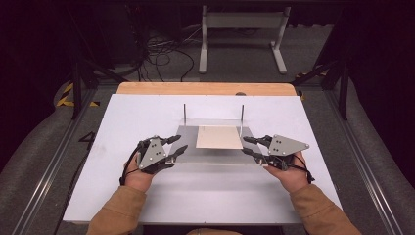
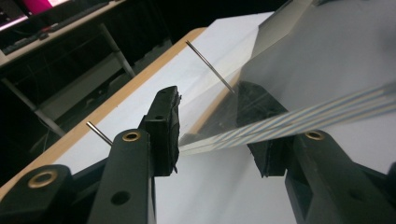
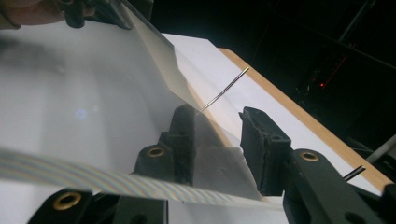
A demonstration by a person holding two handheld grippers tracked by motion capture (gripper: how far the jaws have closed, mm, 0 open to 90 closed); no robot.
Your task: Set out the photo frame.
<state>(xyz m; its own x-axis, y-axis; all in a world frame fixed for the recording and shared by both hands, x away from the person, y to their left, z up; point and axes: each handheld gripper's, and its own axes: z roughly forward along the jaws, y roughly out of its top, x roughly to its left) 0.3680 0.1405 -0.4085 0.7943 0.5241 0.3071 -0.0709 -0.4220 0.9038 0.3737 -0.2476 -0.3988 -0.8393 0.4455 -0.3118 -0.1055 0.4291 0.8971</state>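
A clear plate lies on the white table top against two thin metal pins, with a beige sheet at its middle. My left gripper is at the plate's left edge and my right gripper at its right edge. In the left gripper view the plate's striped edge crosses the gap of my left gripper; one pad shows through the plate. In the right gripper view my right gripper straddles the plate likewise. Both sets of jaws stand apart, and no pad is seen pressing.
The table's wooden far edge runs behind the pins. Beyond it a white frame and loose cables sit on the floor. Metal rails flank the table. A pin stands close ahead of the right jaws.
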